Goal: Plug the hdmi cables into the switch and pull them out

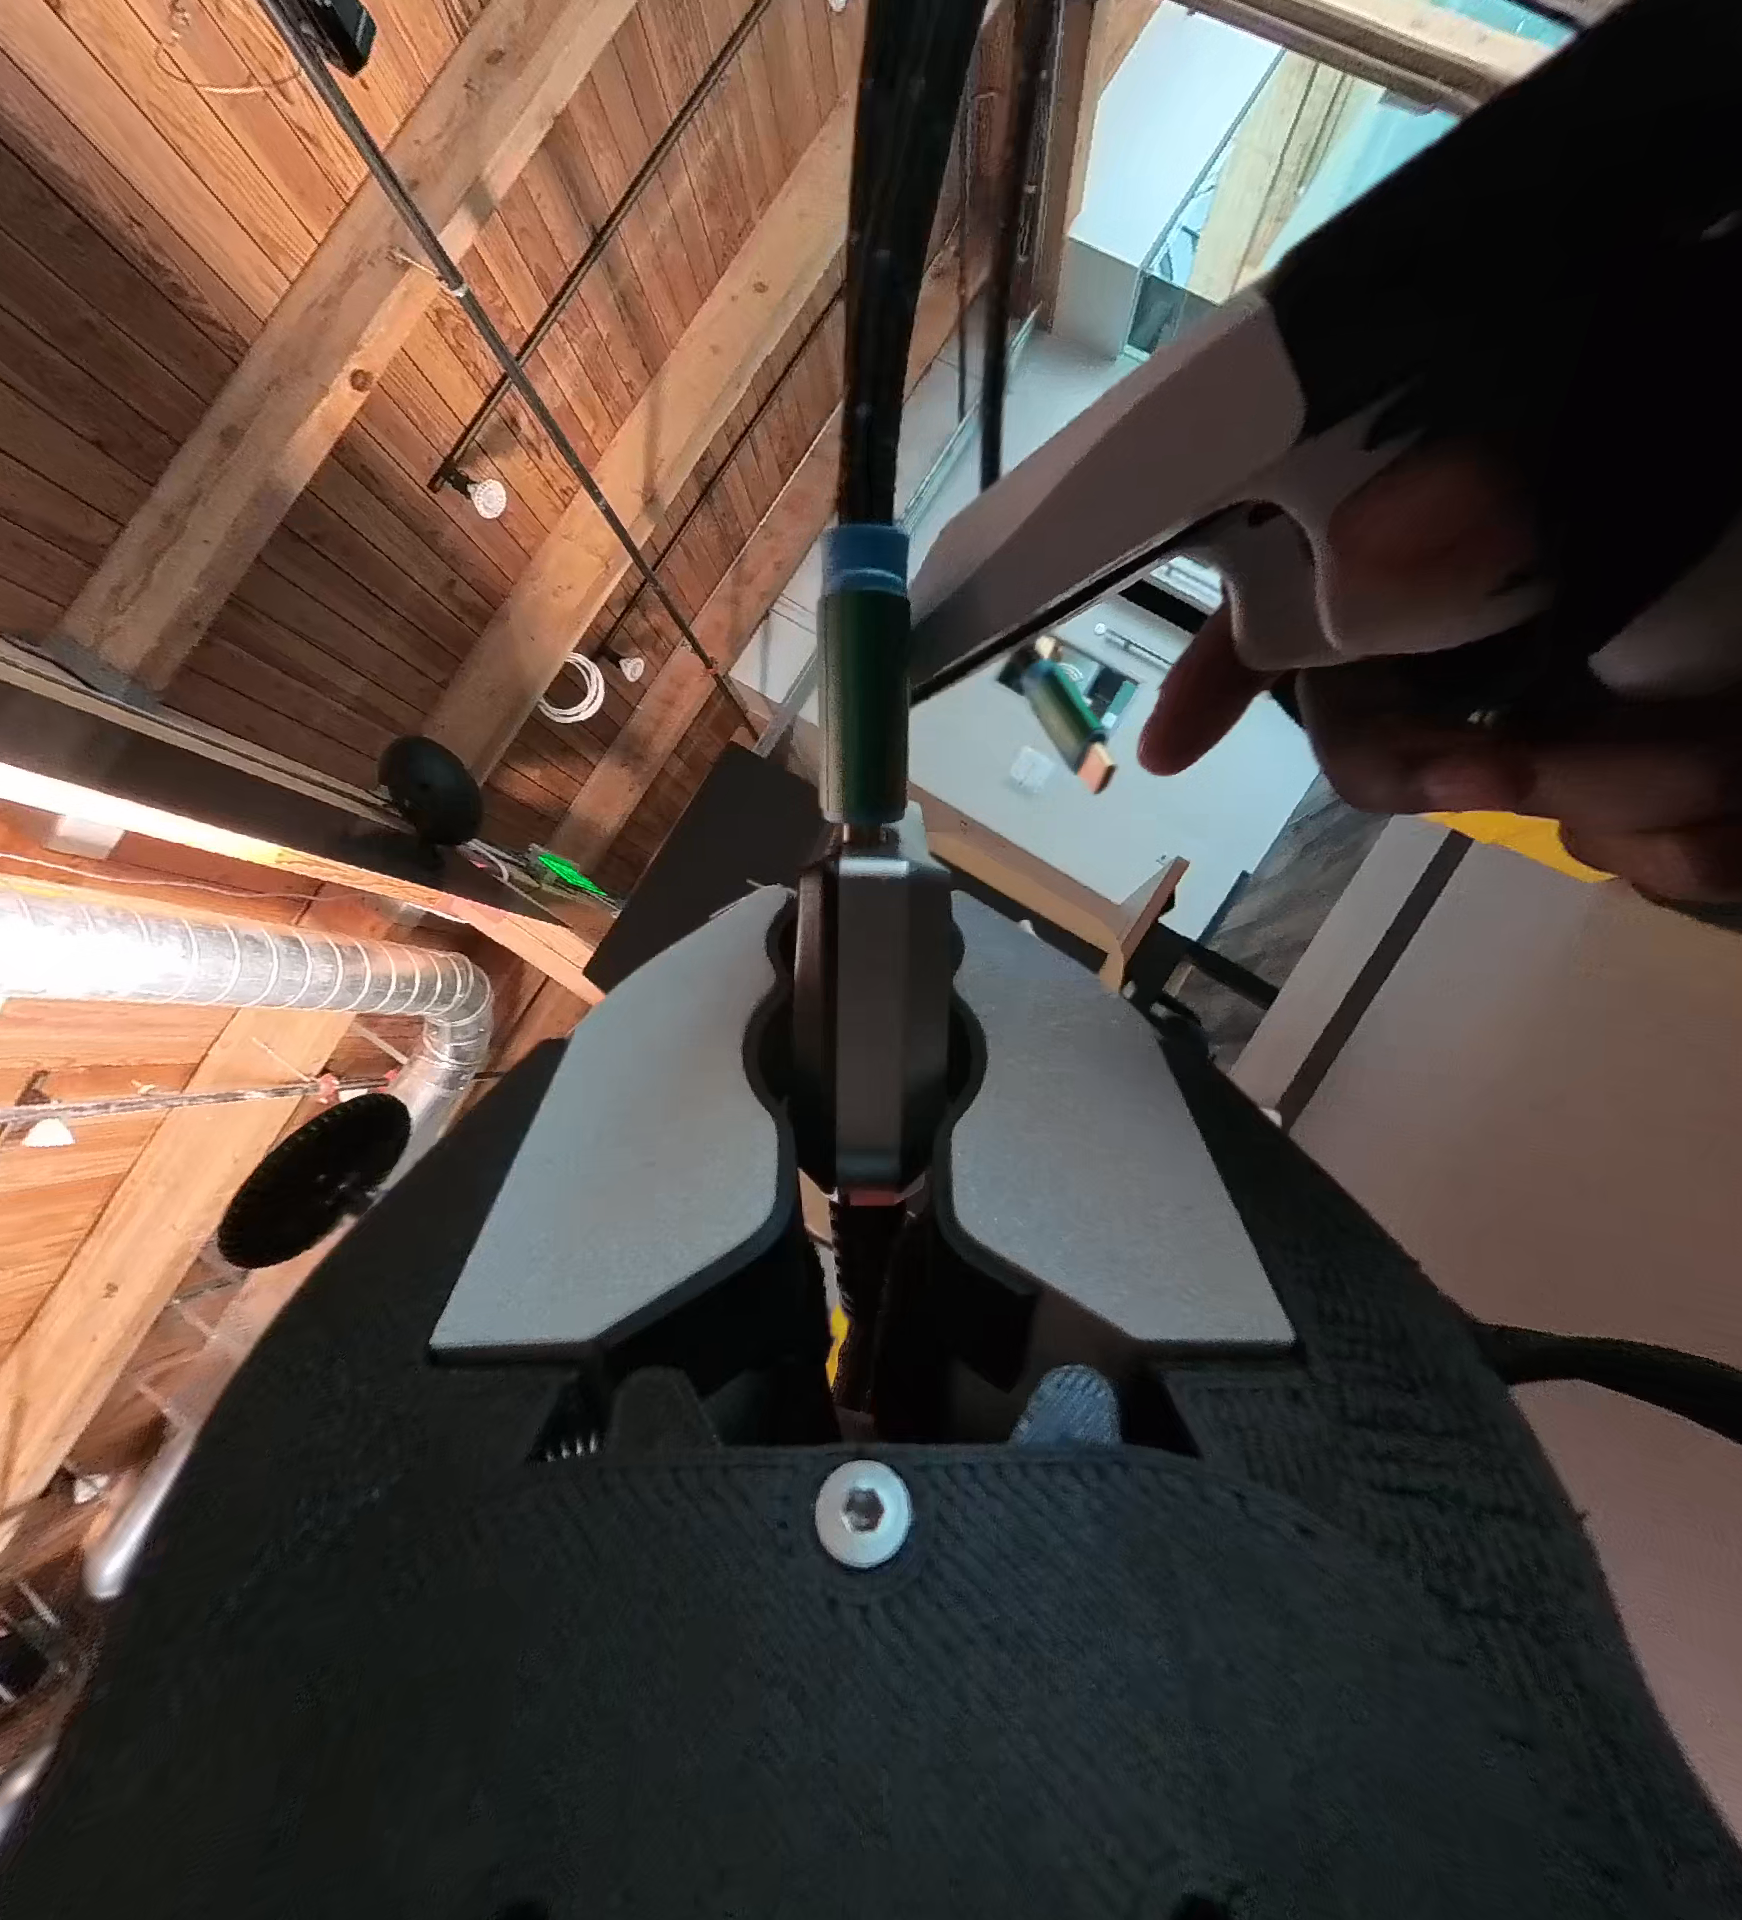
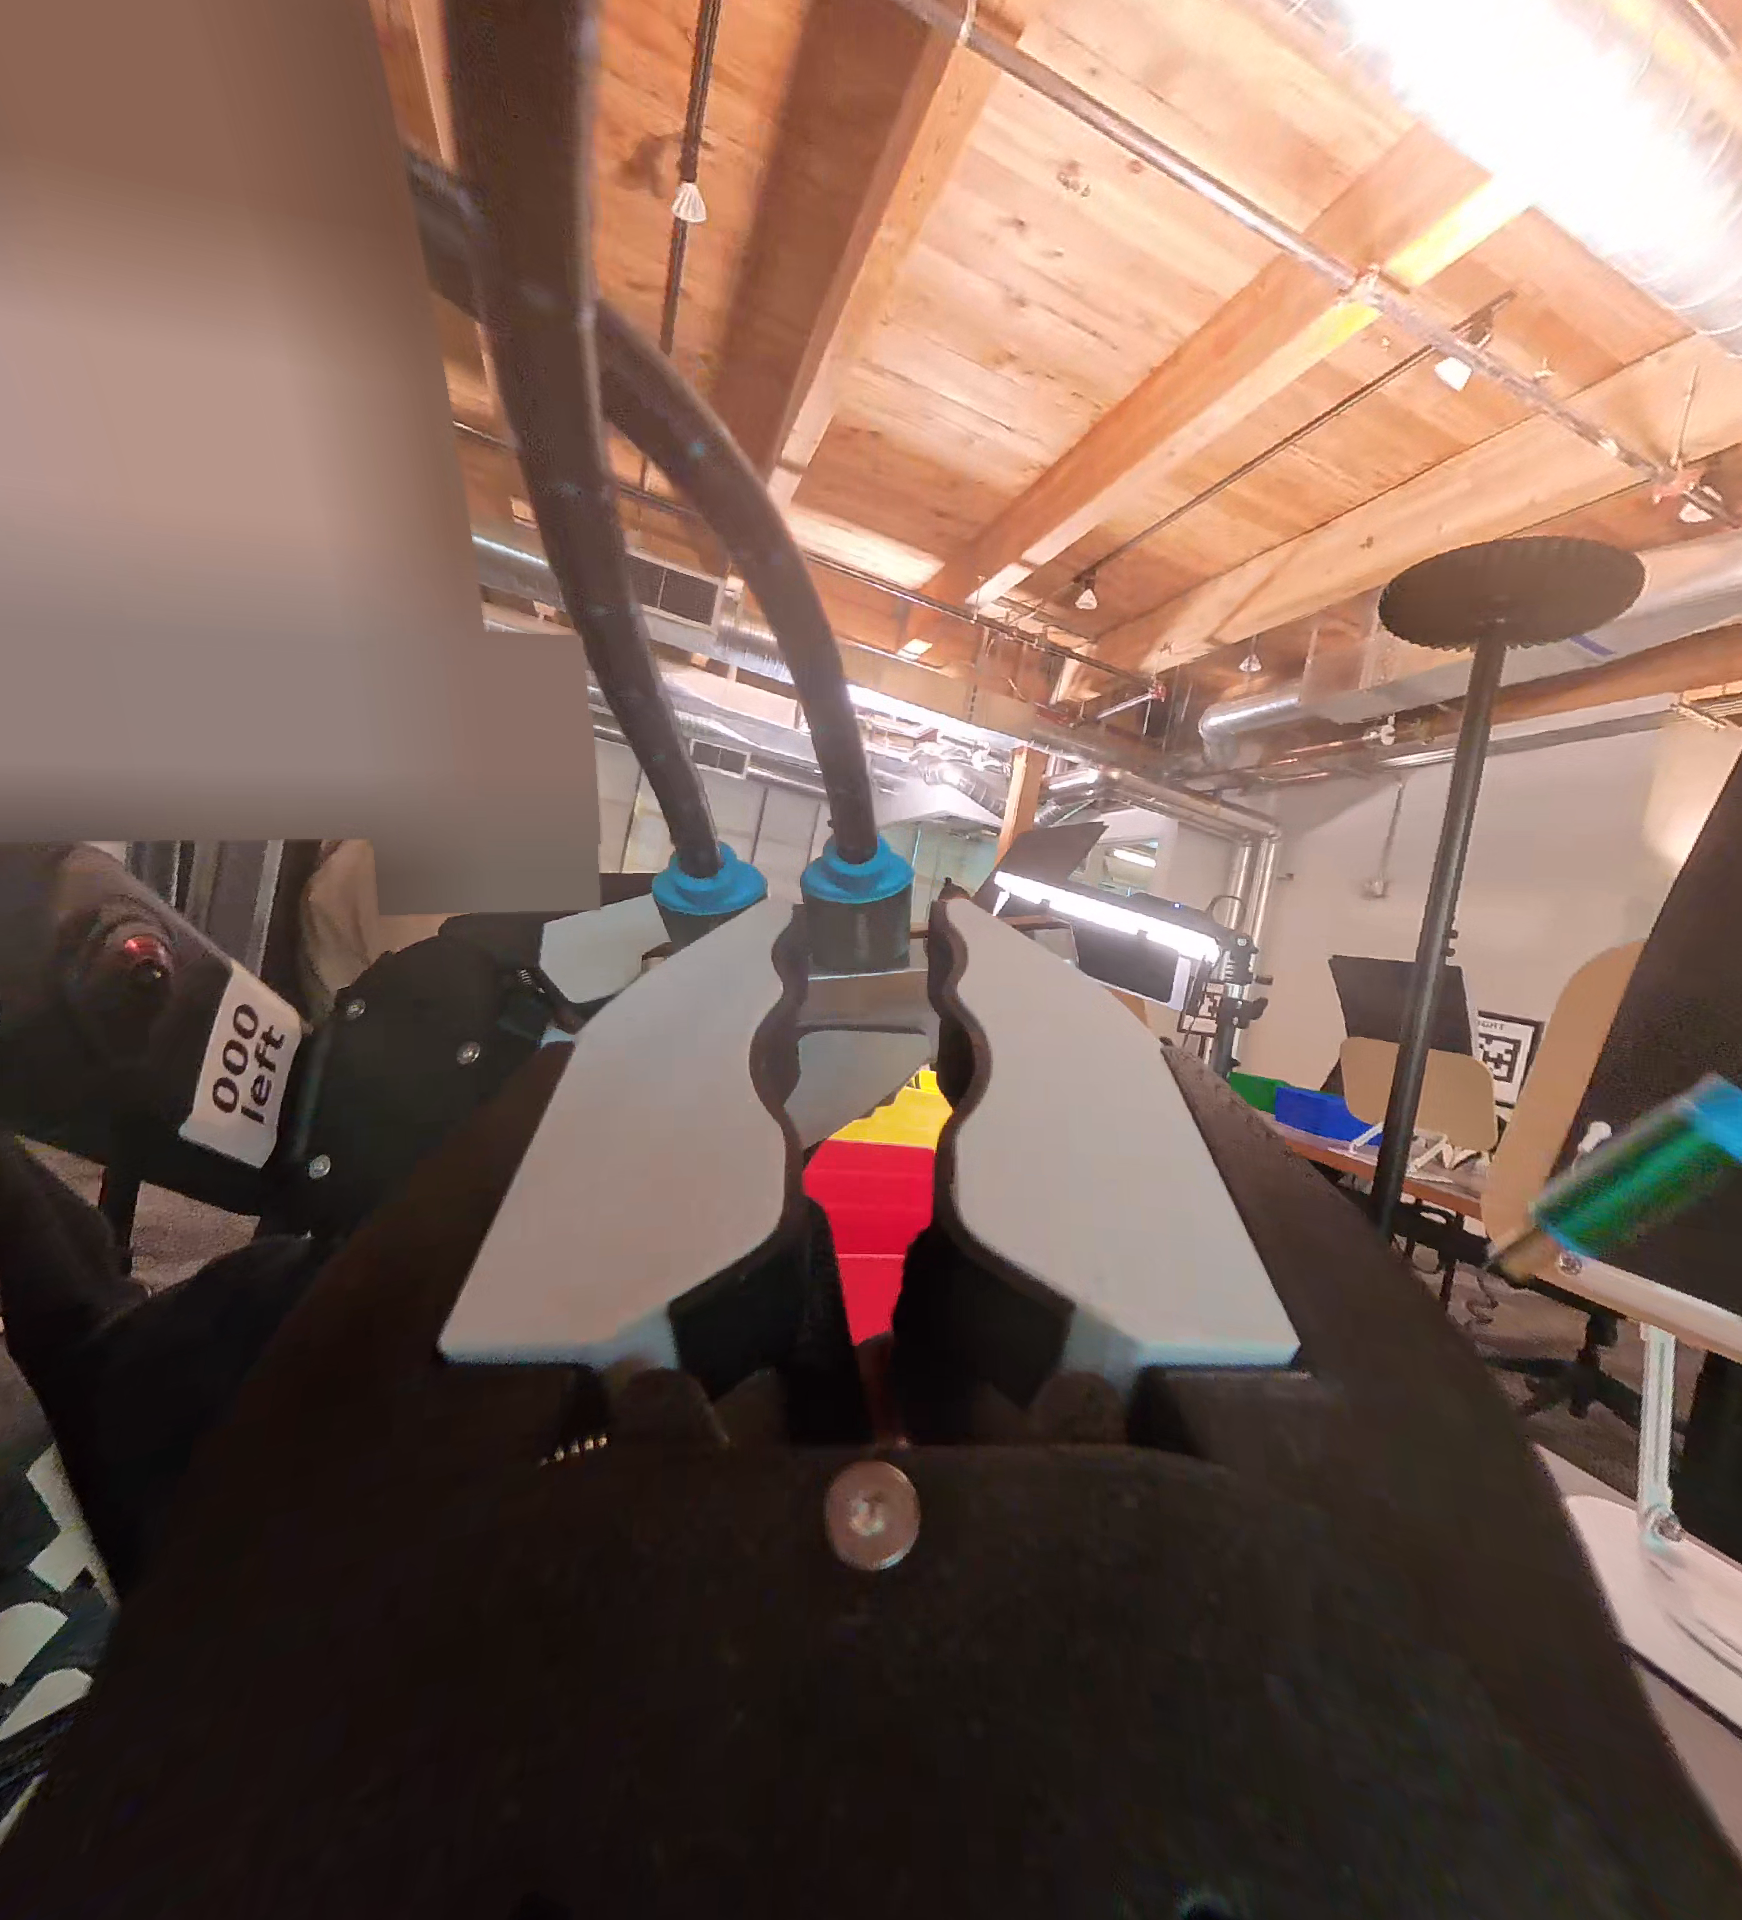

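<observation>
While the left gripper (image 1: 867,1039) clamps the switch (image 1: 872,1029), the right gripper (image 2: 862,1029), jaws narrowly parted beside it, seems mid-unplugging; next it must close squarely on a plugged connector (image 2: 851,914)

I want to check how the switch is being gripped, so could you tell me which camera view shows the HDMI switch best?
The left wrist view: the switch sits edge-on and sharp, clamped in the left gripper, with a green plug in its top. The right wrist view shows only its grey top edge beyond the open right gripper, under two blue-collared plugs.
</observation>
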